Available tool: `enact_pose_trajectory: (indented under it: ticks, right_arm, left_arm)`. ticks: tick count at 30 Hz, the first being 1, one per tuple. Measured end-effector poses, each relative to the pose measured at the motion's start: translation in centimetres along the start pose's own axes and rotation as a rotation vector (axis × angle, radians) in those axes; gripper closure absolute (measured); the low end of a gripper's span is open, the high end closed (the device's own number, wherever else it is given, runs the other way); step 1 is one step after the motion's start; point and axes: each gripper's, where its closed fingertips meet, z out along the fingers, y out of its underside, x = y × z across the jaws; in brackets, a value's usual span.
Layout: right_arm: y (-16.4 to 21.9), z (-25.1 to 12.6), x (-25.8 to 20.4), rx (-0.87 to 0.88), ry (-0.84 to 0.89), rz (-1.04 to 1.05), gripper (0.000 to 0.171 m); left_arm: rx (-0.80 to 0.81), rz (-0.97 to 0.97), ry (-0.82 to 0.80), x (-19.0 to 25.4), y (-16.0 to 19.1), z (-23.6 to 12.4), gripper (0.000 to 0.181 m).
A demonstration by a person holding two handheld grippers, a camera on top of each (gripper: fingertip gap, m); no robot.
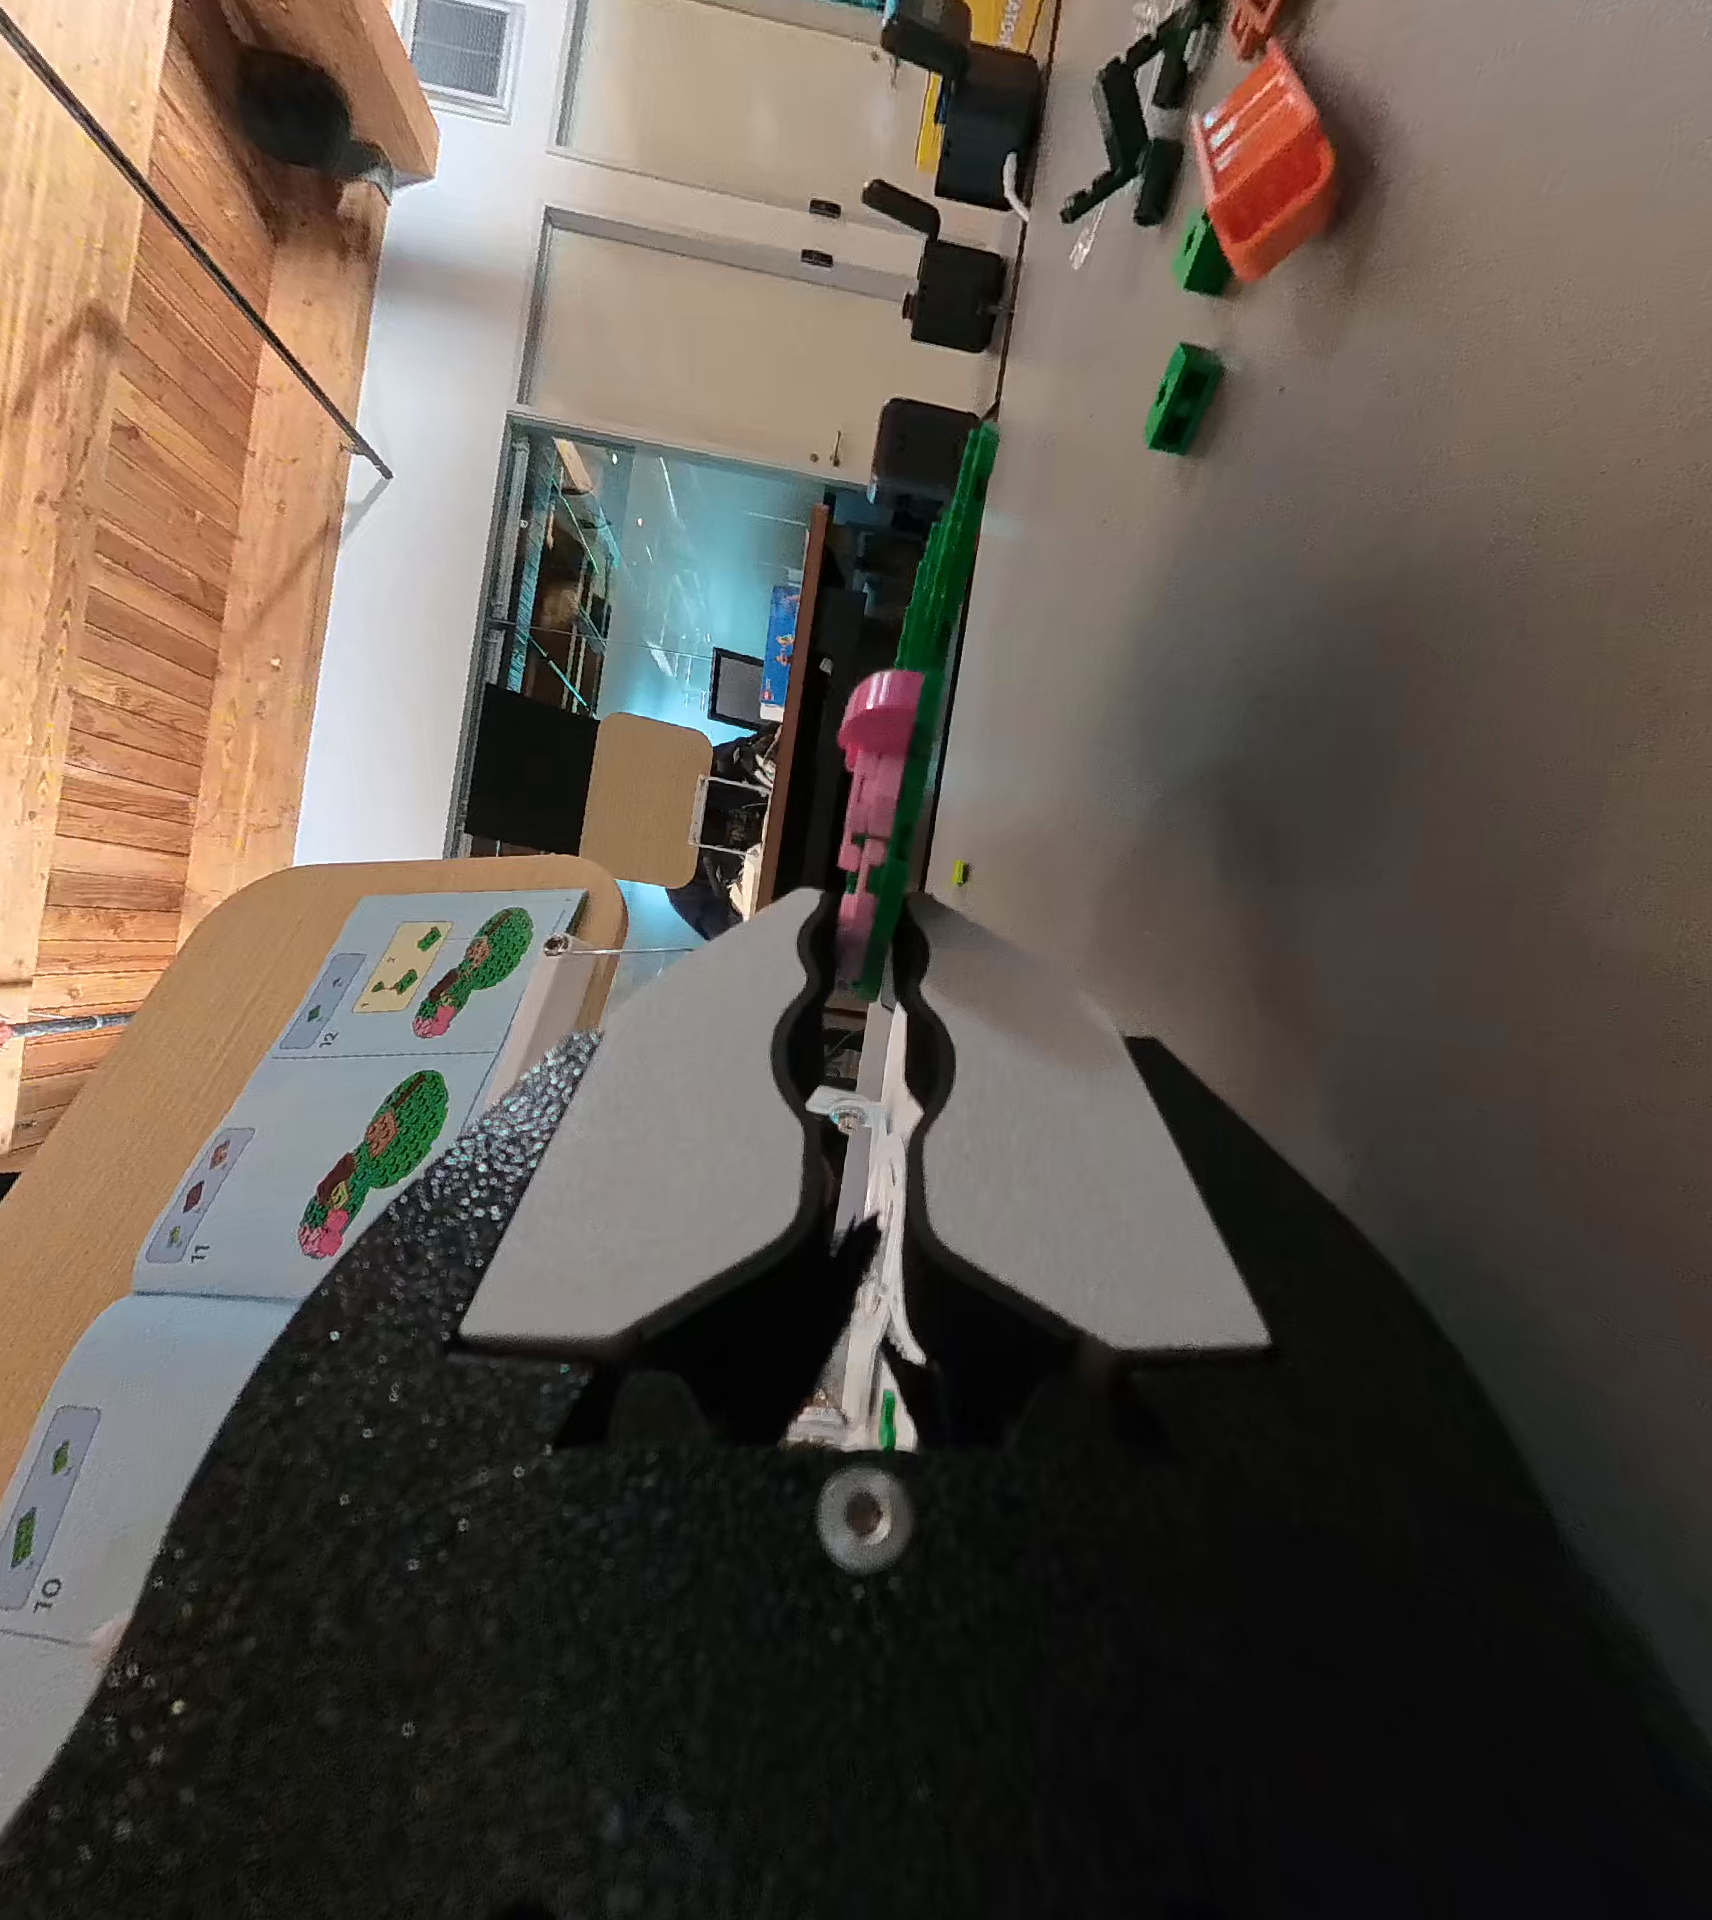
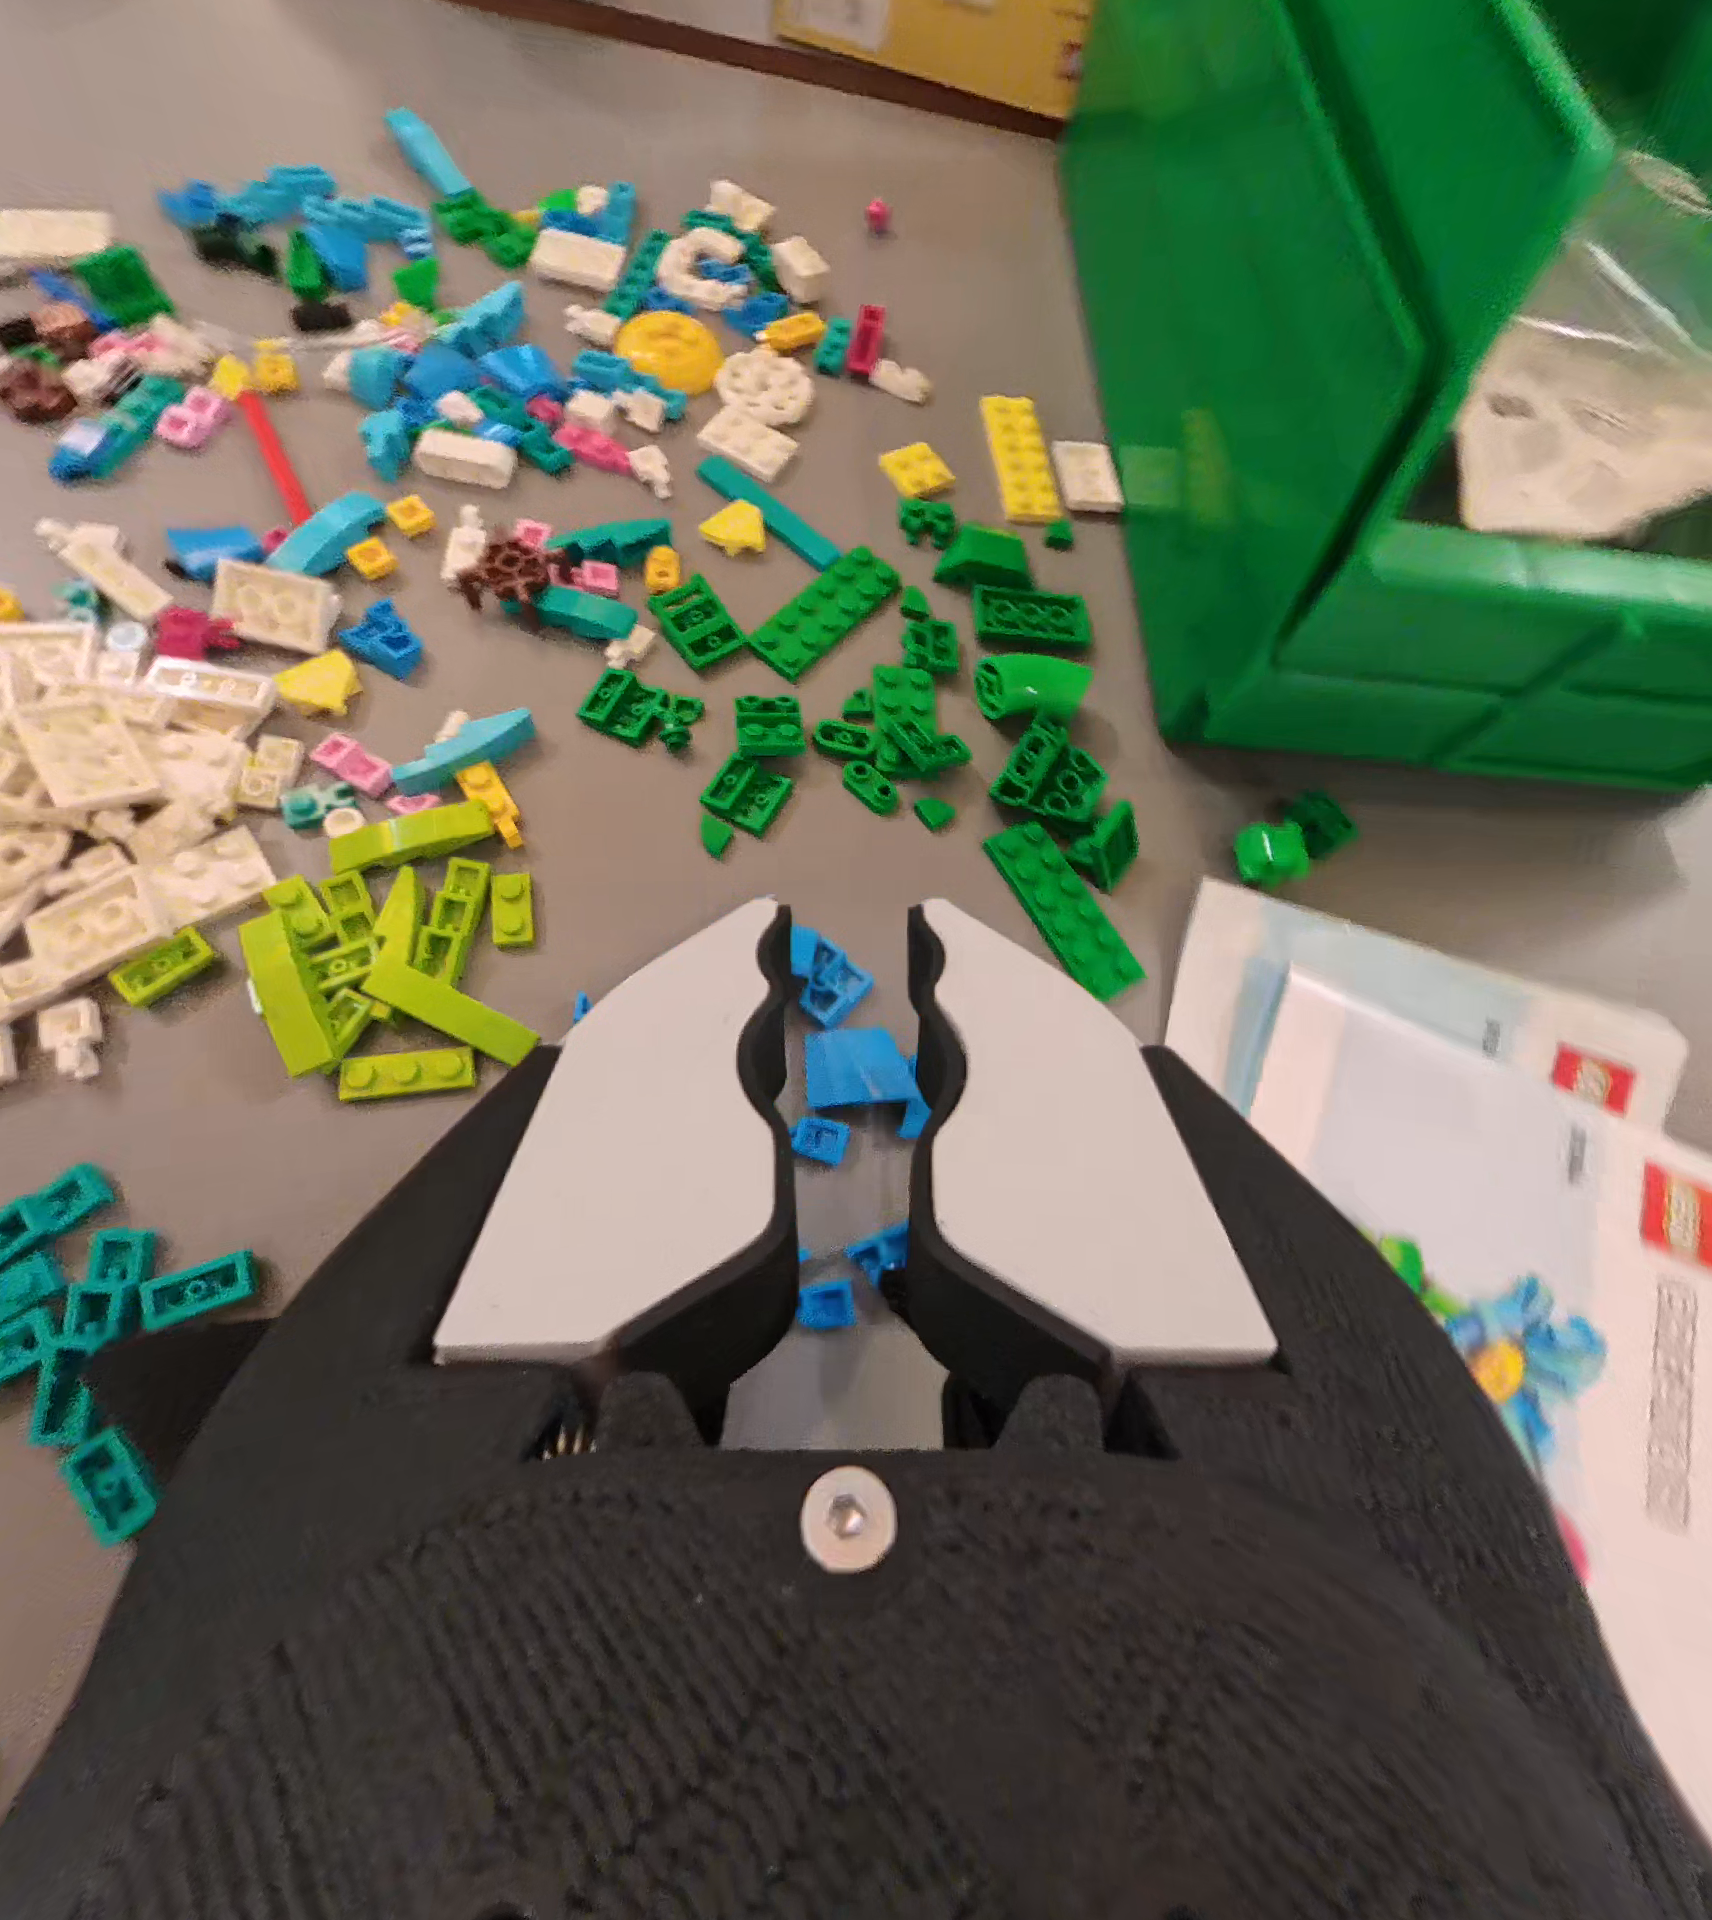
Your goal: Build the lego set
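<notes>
In the left wrist view my left gripper [image 1: 867,914] is shut on the near edge of a green lego plate [image 1: 945,582], seen edge-on, with pink pieces [image 1: 873,769] stacked on it. The plate is lifted beside the grey table [image 1: 1454,727]. In the right wrist view my right gripper [image 2: 847,920] is open and empty, just above a few blue pieces [image 2: 852,1070] lying between its fingers on the table.
An open instruction booklet [image 1: 343,1091] lies on a wooden board. Two green bricks [image 1: 1184,400], an orange part [image 1: 1267,177] and dark green parts [image 1: 1132,125] lie on the table. Sorted piles lie ahead: green [image 2: 831,613], lime [image 2: 384,956], white [image 2: 52,769], teal [image 2: 21,1309]. A green bin [image 2: 1403,416] and booklets [image 2: 1454,1143] are at right. Across from one pair of fingers to the other is roughly 60 cm.
</notes>
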Motion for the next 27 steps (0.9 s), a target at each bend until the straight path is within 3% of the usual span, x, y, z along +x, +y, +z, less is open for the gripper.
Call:
enact_pose_trajectory:
  ticks: [9,14,27]
  right_arm:
    - [0.7,4.1,2.3,-0.127,-0.185,-0.083,0.152]
    - [0.6,5.3,1.8,-0.110,-0.242,-0.101,0.154]
    - [-1.6,2.7,1.6,0.064,-0.213,-0.122,0.160]
  left_arm:
    - [-0.082,0.108,-0.018,0.4,1.1,0.3,0.172]
    - [-0.114,0.142,-0.051,0.0,1.4,0.5,0.172]
    - [-0.147,0.103,-0.046,0.1,2.0,1.1,0.172]
